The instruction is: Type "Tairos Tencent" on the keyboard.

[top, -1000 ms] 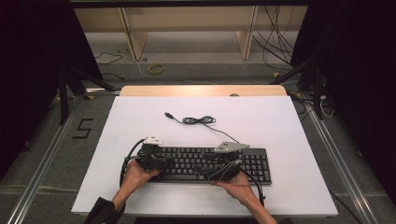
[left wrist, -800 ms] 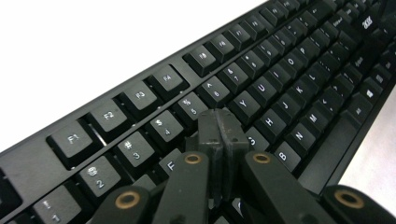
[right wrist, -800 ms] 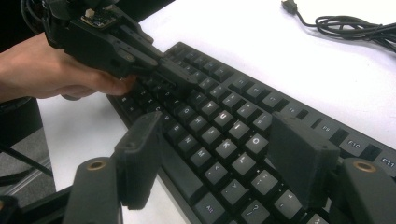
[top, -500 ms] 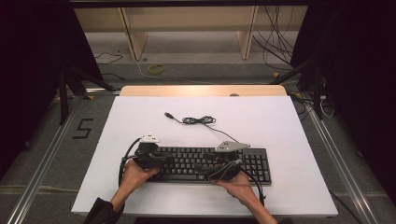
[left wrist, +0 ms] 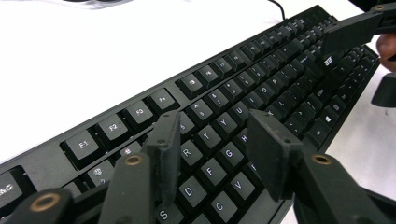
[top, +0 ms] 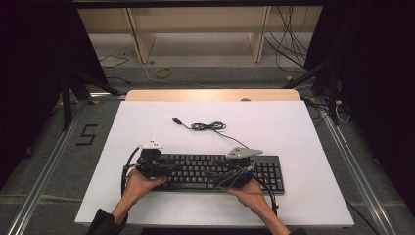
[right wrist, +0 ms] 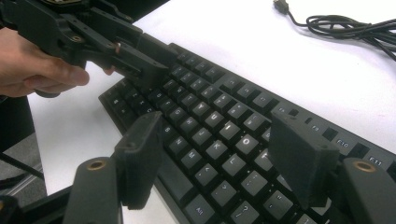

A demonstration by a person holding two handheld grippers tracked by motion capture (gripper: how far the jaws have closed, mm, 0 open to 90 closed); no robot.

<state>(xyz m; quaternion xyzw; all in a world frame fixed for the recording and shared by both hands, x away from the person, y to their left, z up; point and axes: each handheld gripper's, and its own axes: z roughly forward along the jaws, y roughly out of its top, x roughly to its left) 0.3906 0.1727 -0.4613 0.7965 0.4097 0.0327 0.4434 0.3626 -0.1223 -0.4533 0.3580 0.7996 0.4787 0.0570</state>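
At the table's near edge the black keyboard [top: 210, 170] lies w/ its long axis left-right. Left gripper [left wrist: 210, 154] hovers over the R/F/G keys, right gripper [right wrist: 219, 154] over the right-hand letters; both jaws apart, empty, equally near.

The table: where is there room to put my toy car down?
The white table is bare left of the coiled cable, and right of the keyboard. The front middle is crowded: both grippers, left and right, hover open over the keys.
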